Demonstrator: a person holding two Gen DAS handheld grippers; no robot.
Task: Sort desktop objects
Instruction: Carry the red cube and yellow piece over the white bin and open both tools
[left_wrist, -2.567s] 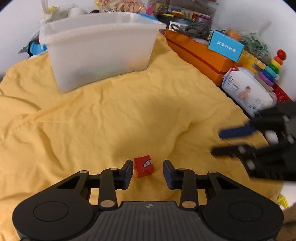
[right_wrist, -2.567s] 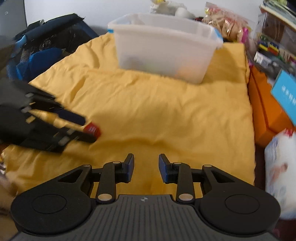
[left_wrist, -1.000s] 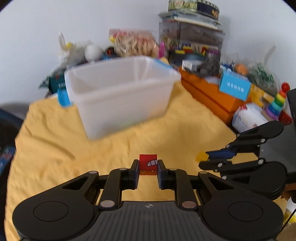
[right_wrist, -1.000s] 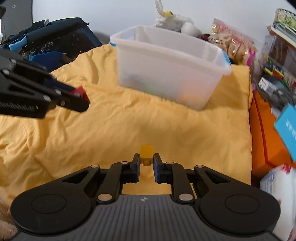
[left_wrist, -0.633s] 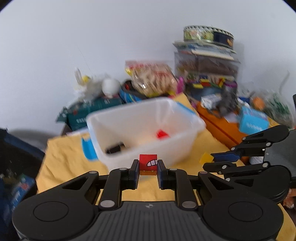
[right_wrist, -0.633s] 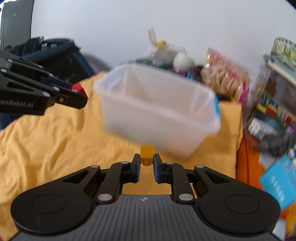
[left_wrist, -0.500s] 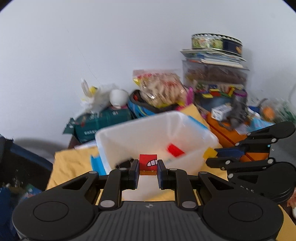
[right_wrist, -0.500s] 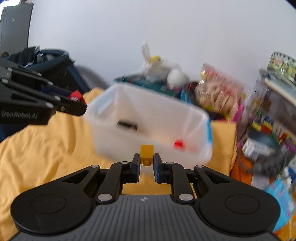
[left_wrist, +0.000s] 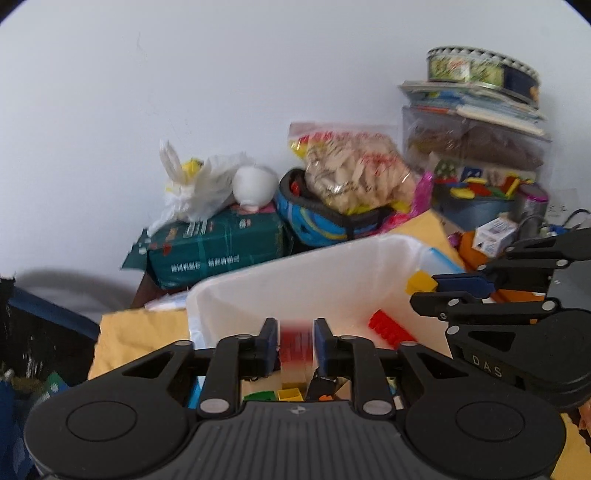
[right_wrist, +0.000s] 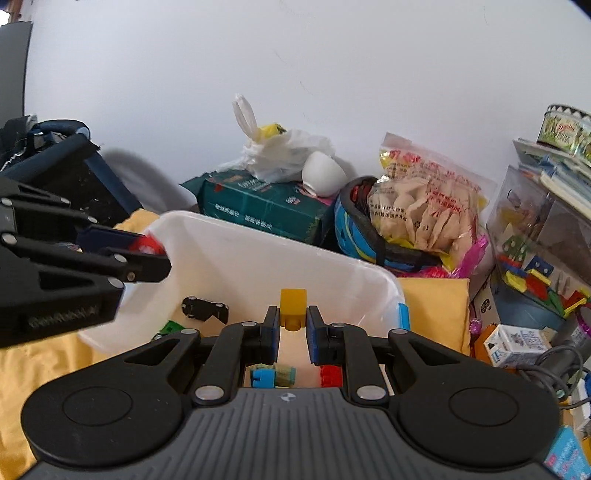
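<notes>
Left wrist view: my left gripper (left_wrist: 295, 341) opens, red block (left_wrist: 294, 341) blurred between its fingers; right gripper (right_wrist: 289, 326) opens around yellow block (right_wrist: 293, 308), over the bin (right_wrist: 236, 254).

Snack bag (right_wrist: 421, 206), green pack (right_wrist: 258, 206), round tin (left_wrist: 480, 74)

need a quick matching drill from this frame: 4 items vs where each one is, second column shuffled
Items:
1. small yellow plastic block
2. blurred red cube
3. black toy car
4. round patterned tin

Places:
A. on the floor of the white plastic bin
B. between the opening jaws of the left gripper
C. on top of the stack at far right
D. between the opening jaws of the right gripper

Pairs: 1-D, 2-B, 3-A, 4-C
</notes>
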